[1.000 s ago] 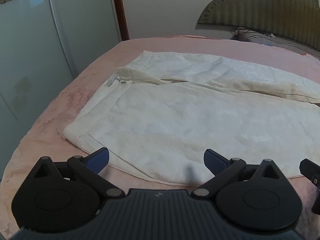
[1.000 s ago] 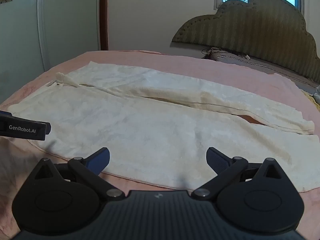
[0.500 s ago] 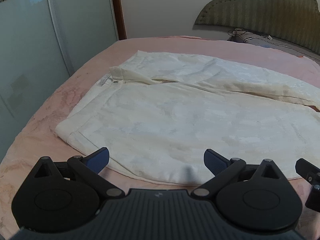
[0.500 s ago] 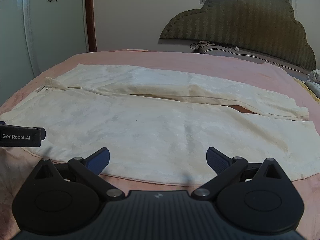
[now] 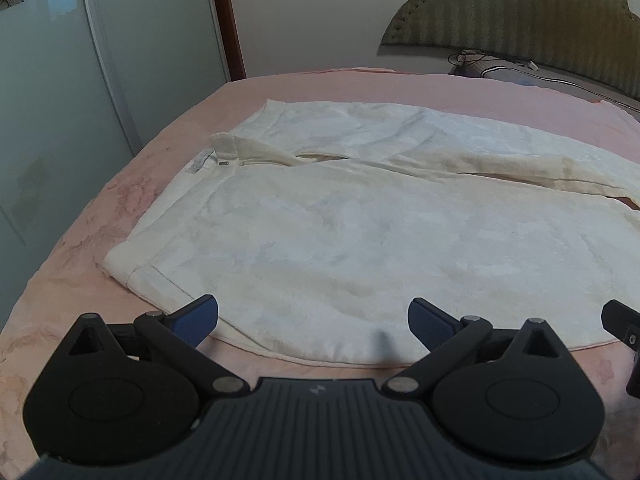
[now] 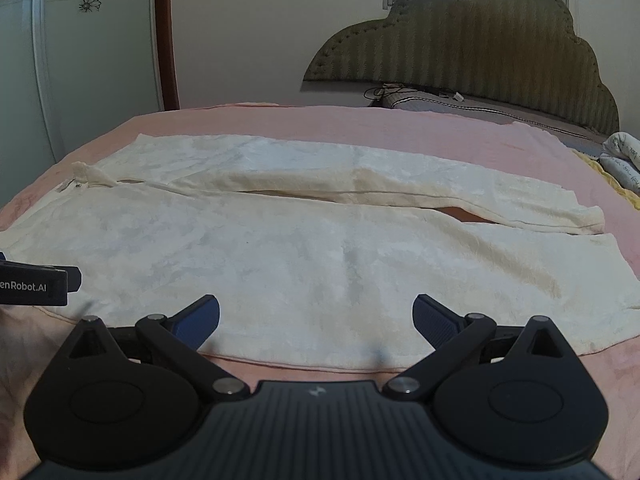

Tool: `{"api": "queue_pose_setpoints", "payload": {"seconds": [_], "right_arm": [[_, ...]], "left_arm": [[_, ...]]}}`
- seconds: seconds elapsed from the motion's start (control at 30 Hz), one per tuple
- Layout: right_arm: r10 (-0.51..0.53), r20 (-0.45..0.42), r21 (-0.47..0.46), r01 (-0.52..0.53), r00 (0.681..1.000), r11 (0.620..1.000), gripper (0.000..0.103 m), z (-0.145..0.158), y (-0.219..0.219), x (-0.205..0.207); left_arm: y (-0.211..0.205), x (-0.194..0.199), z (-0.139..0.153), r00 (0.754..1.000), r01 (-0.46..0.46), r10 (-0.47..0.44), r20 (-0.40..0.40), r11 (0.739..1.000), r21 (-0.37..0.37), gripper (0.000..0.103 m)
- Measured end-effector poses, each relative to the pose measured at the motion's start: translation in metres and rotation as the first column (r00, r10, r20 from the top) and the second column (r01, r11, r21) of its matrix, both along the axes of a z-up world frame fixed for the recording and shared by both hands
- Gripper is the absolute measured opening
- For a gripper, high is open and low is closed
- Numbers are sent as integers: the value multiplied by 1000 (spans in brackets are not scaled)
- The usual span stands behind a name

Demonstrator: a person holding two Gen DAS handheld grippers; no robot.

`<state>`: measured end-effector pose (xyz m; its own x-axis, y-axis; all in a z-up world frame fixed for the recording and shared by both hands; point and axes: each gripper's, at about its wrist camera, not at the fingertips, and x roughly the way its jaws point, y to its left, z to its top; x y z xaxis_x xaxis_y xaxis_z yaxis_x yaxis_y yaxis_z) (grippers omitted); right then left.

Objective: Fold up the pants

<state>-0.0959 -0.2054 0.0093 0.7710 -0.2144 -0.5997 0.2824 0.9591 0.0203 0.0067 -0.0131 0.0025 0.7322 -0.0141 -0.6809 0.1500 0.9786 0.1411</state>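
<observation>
I hold my left claw (image 5: 313, 318) low and level over the near edge of the cream pants (image 5: 360, 232), jaws spread wide and gripping nothing. My right claw (image 6: 316, 316) hangs the same way, wide and empty, just short of the near leg. The pants lie flat on the pink bed (image 6: 360, 124), waistband to the left, legs running right, side by side. A padded headboard (image 6: 480, 48) stands beyond.
</observation>
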Motion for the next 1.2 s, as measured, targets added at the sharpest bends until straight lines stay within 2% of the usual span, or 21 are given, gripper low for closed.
{"api": "queue_pose_setpoints", "payload": {"seconds": [0.2,0.4,0.53,0.73,0.8,0.9,1.03,1.2], "right_arm": [[22,-7,4,-22,1000,1000,103,-1,5,-2],[-17,44,18,17,999,1000,103,7,1,-11],[-12,8,64,12,1000,998,103,1,-5,-6],[11,70,-4,-11,997,1000,103,11,-4,-5],[37,57,-19,-36,998,999,103,9,-4,-3],[13,61,-35,-11,998,999,103,6,-4,-3],[59,83,1,-59,995,998,103,12,-5,-4],[131,92,-19,-129,987,991,103,21,-2,3]], "left_arm": [[-3,3,0,1000,-27,27,-15,999,-18,102],[-14,-3,-3,1000,16,-16,-13,1000,8,102],[-12,1,-5,1000,13,-13,-12,1000,15,102],[0,9,-7,999,-27,27,-16,1000,-1,102],[1,10,-7,1000,-26,26,-16,1000,1,102],[2,9,-4,1000,-22,22,-4,1000,-2,102],[1,11,-3,1000,-22,22,2,1000,15,103],[4,16,-5,1000,-25,25,-17,1000,0,103]]}}
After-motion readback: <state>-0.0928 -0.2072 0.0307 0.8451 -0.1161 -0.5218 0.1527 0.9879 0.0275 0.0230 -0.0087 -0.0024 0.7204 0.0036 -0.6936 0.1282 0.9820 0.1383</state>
